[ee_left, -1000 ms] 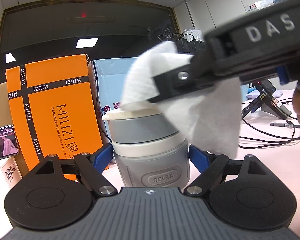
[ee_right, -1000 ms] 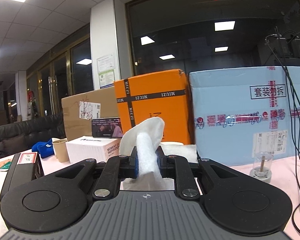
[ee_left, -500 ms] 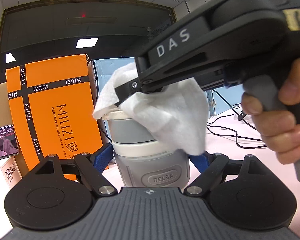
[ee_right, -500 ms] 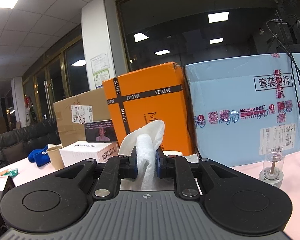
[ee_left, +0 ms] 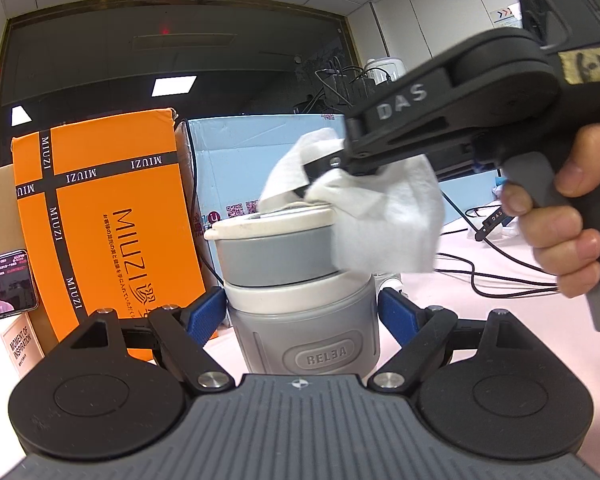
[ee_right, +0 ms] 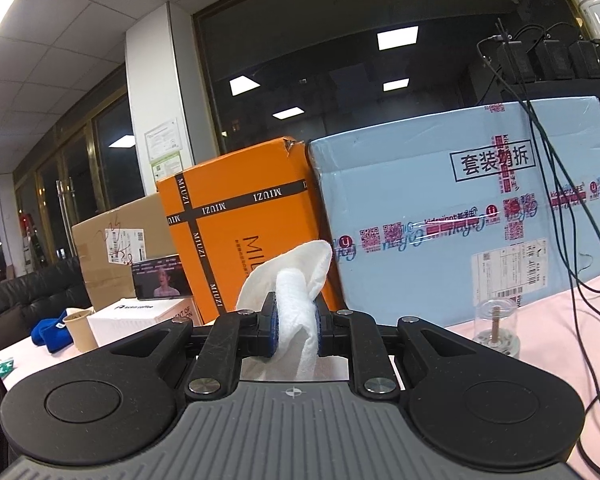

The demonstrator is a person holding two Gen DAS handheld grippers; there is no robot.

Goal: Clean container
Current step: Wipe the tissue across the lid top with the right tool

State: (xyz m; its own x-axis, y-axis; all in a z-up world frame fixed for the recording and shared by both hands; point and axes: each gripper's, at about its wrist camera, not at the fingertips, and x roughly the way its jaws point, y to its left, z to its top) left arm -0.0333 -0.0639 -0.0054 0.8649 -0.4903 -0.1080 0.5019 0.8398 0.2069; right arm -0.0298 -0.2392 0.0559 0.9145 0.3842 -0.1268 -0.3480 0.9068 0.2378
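The gray container (ee_left: pixel 300 288) stands upright on the pink tabletop (ee_left: pixel 512 320), right in the middle of the left wrist view. The left gripper (ee_left: pixel 300 312) has its blue fingers (ee_left: pixel 204 314) one on each side of the bottom part, at about 9 and 3 o'clock from it. They look pressed against it, holding it steady.

The right gripper (ee_right: pixel 296 330) comes in from about 2 o'clock, held by a person's hand (ee_left: pixel 560 216). Its fingers are squeezed tight on a white cloth (ee_left: pixel 364 220). The cloth sits on the top rim of the container and hangs down over the right side.

So the wiping looks like it is going on now. I think the top and the right side are getting cleaned. I cannot see inside the container, so I cannot tell if the inside is clean. The left side and the front with the RELEA badge (ee_left: pixel 324 354) have no cloth on them, so they may still need a wipe. There are faint dark marks on the white rim near 9 o'clock.

Behind it stand an orange box (ee_left: pixel 104 224) and a light blue box (ee_right: pixel 460 216).
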